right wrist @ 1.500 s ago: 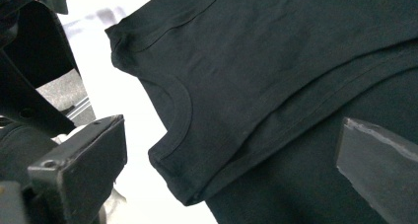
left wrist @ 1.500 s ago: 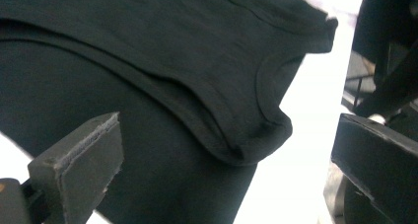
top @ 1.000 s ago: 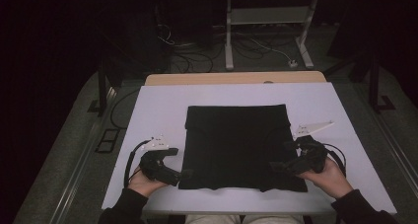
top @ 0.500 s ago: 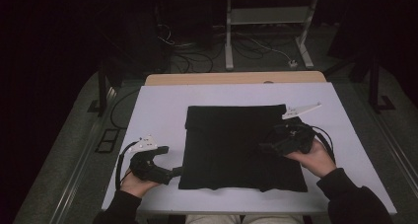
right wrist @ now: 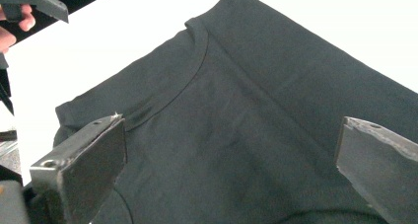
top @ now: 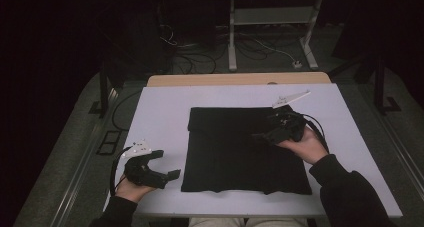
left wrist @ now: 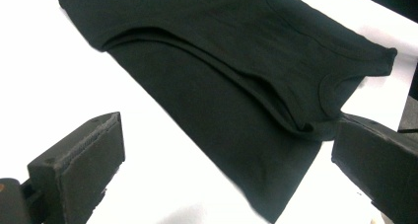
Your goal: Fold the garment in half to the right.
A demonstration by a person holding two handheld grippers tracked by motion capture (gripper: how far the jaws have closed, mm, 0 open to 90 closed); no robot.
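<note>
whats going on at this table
A person seated at a white table is working on a folded black cloth garment lying flat on it, with a hand-held two-jaw gripper in each hand. The right gripper is over the garment's right part, jaws open, gripping nothing. The left gripper sits on the bare table beside the garment's near left corner, also open. In the left gripper view the garment's layered edge lies between its jaws.
</note>
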